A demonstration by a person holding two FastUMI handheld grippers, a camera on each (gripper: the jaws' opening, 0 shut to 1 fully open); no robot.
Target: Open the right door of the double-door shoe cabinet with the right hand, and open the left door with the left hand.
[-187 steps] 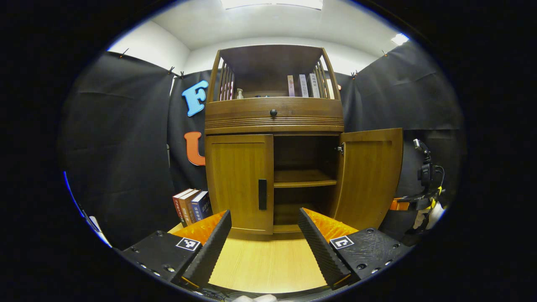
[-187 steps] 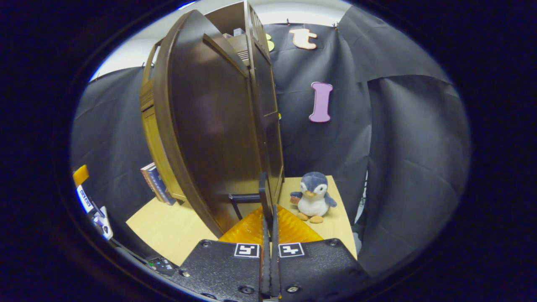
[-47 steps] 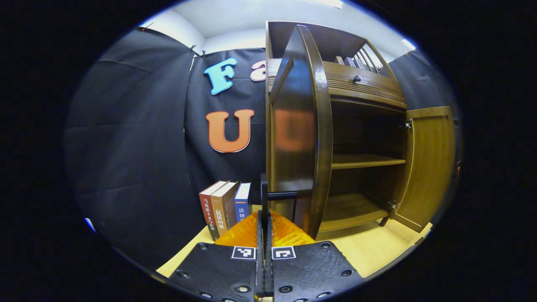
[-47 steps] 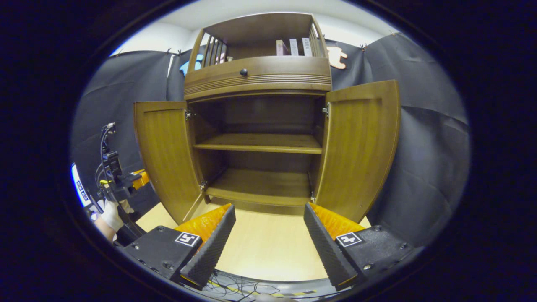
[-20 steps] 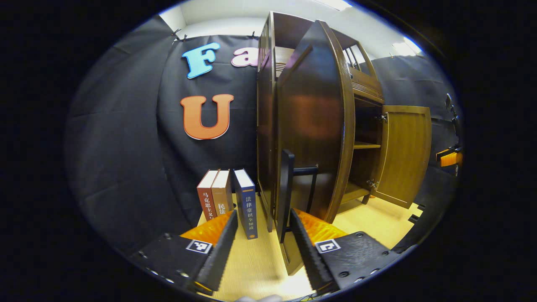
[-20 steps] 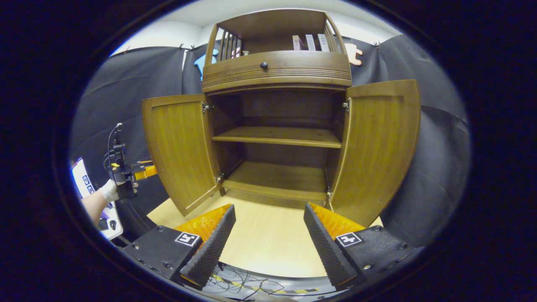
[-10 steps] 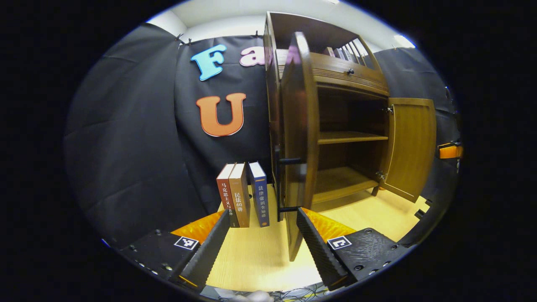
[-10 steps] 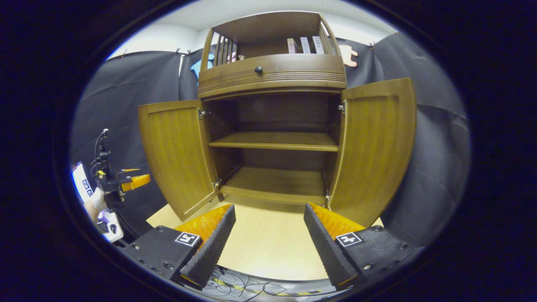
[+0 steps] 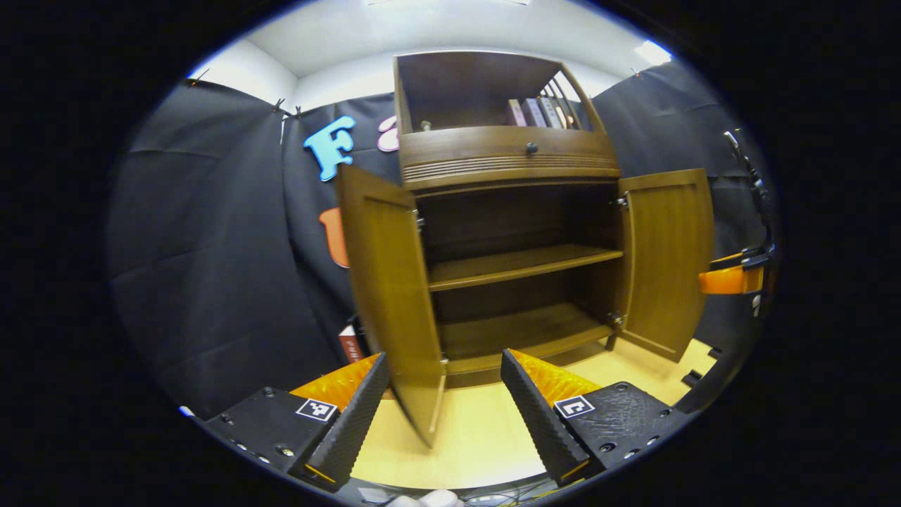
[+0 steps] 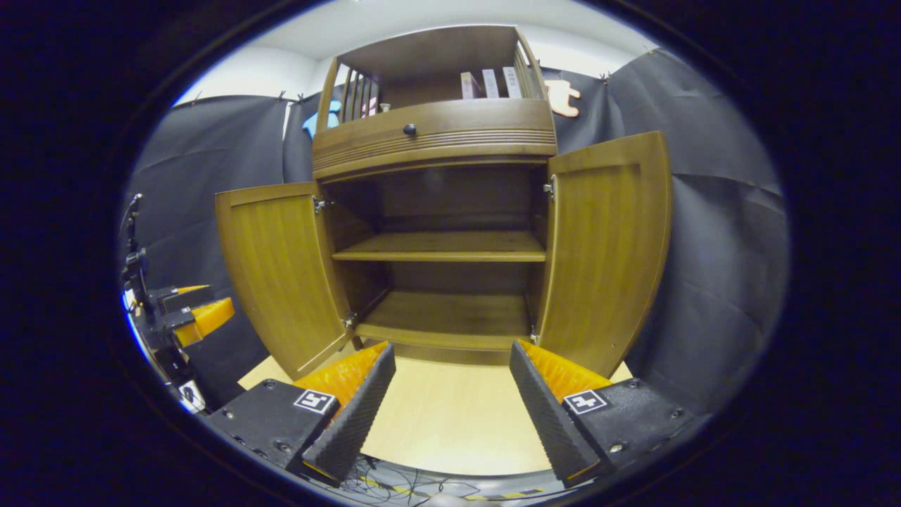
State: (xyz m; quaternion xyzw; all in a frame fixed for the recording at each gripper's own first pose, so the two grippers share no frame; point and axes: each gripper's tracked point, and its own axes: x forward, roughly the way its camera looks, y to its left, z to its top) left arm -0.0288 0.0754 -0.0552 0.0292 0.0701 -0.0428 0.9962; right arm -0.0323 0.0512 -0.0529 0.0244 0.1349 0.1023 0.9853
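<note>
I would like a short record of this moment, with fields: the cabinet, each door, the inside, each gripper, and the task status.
cabinet: brown wooden shoe cabinet standing on a light wooden table
left door: left door swung wide open
right door: right door swung wide open
inside: middle shelf and bottom shelf bare
top: a few books on the upper shelf
left gripper: left gripper open, holding nothing
right gripper: right gripper open, holding nothing
task status: both doors appear open
</note>
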